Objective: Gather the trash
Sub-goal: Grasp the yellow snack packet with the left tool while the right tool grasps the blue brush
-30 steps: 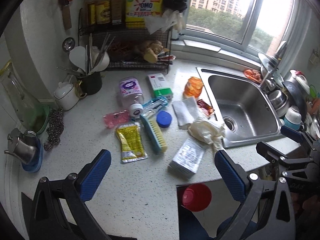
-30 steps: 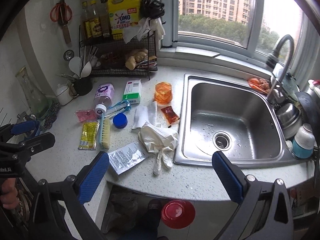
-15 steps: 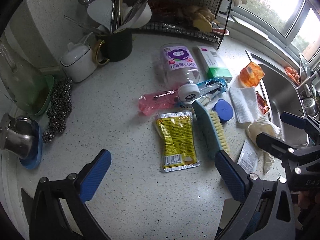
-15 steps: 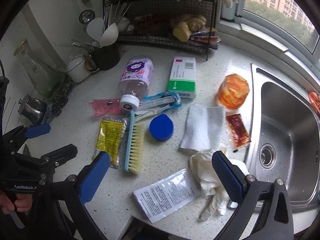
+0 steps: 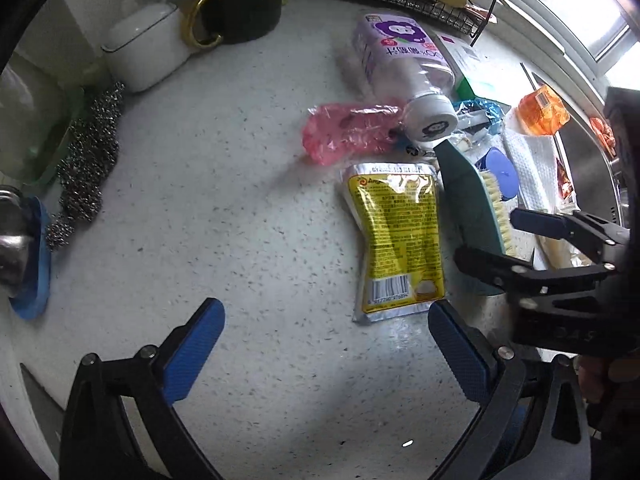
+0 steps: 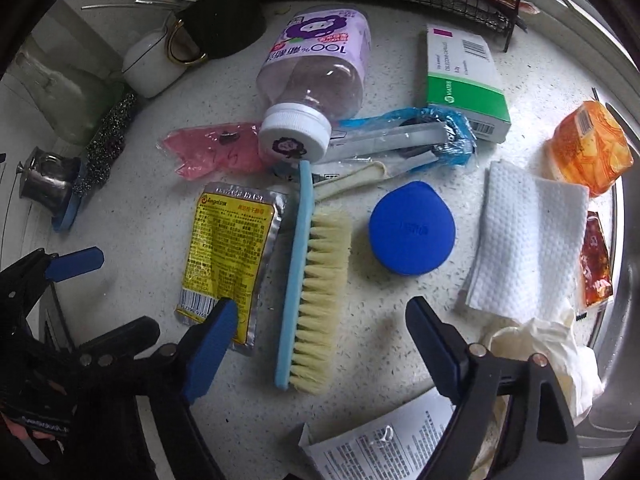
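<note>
While we are bringing both claws down closer to the counter (image 5: pixel 240 208), the right claw (image 6: pixel 316 344), empty, is closing a little over the brush (image 6: pixel 316 280); the left claw (image 5: pixel 320 344) (wide apart) is nearing the yellow packet (image 5: pixel 396 236).

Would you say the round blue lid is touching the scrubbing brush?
Apart. The right wrist view shows bare speckled counter between the blue lid and the brush bristles.

Both tools are built the same. The left gripper (image 5: pixel 326 354) has a black plastic frame with two angled arms, and each arm ends in a blue pad with a fine grid texture. Small silver screws sit at the joints. The right gripper (image 6: pixel 320 344) shows the same parts, with pale lettering on its body.
</note>
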`<state>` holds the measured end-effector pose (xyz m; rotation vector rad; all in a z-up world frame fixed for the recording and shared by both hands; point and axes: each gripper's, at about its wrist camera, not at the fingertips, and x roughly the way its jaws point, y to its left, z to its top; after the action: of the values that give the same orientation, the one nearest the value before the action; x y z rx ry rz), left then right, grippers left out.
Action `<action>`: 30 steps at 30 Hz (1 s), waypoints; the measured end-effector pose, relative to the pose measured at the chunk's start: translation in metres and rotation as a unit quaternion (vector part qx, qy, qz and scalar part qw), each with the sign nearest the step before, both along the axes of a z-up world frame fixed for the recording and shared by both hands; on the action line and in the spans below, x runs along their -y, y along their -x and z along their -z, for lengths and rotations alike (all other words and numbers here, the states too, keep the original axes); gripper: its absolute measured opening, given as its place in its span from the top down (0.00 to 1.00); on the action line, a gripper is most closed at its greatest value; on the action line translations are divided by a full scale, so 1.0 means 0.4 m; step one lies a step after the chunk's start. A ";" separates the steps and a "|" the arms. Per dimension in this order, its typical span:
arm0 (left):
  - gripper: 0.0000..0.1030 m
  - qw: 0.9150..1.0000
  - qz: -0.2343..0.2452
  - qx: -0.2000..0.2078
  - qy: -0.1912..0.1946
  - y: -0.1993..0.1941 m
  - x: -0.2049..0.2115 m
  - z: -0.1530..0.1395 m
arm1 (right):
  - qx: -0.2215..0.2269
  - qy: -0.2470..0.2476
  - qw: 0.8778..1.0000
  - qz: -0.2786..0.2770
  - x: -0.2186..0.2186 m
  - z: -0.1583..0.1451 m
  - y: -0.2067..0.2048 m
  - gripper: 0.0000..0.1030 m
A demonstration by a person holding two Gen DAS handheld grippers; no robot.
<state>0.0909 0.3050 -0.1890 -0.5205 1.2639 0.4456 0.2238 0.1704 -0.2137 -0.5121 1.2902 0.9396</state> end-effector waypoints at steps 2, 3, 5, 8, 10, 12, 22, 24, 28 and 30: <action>0.01 1.000 0.010 -0.006 -0.013 -0.005 0.009 0.003 | 0.000 0.004 1.000 -0.001 -0.005 0.010 -0.007 0.27; 0.01 1.000 0.012 -0.008 -0.020 -0.006 0.013 0.003 | 0.002 0.001 1.000 0.001 -0.004 0.014 -0.010 0.30; 0.01 1.000 0.015 -0.011 -0.019 -0.008 0.020 0.002 | 0.011 0.005 1.000 -0.002 -0.006 0.013 -0.017 0.38; 0.01 1.000 0.021 -0.012 -0.019 -0.020 0.034 0.006 | 0.036 0.013 0.999 -0.012 -0.012 0.011 -0.020 0.60; 0.01 0.999 0.028 -0.011 -0.023 -0.038 0.053 0.007 | 0.037 0.011 0.999 -0.020 -0.006 0.010 -0.014 0.69; 0.01 0.999 0.029 -0.015 -0.028 -0.059 0.064 0.009 | 0.035 0.008 0.999 -0.021 -0.015 0.019 0.002 0.77; 0.01 1.000 0.019 -0.010 -0.007 -0.129 0.057 0.030 | 0.058 -0.010 0.998 0.022 0.088 -0.050 -0.034 0.78; 0.01 1.000 0.020 -0.011 -0.005 -0.155 0.055 0.048 | 0.056 -0.009 0.998 0.026 0.099 -0.047 -0.048 0.78; 0.01 0.999 0.018 -0.027 -0.024 -0.204 0.051 0.069 | 0.044 -0.008 0.998 0.037 0.103 -0.043 -0.073 0.78; 0.02 0.999 0.020 -0.033 -0.024 -0.229 0.046 0.080 | 0.038 -0.008 0.999 0.036 0.106 -0.046 -0.081 0.78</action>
<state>0.1826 0.2866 -0.2209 -0.4429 1.3209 0.4618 0.2563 0.1279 -0.1953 -0.4820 1.2241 0.8626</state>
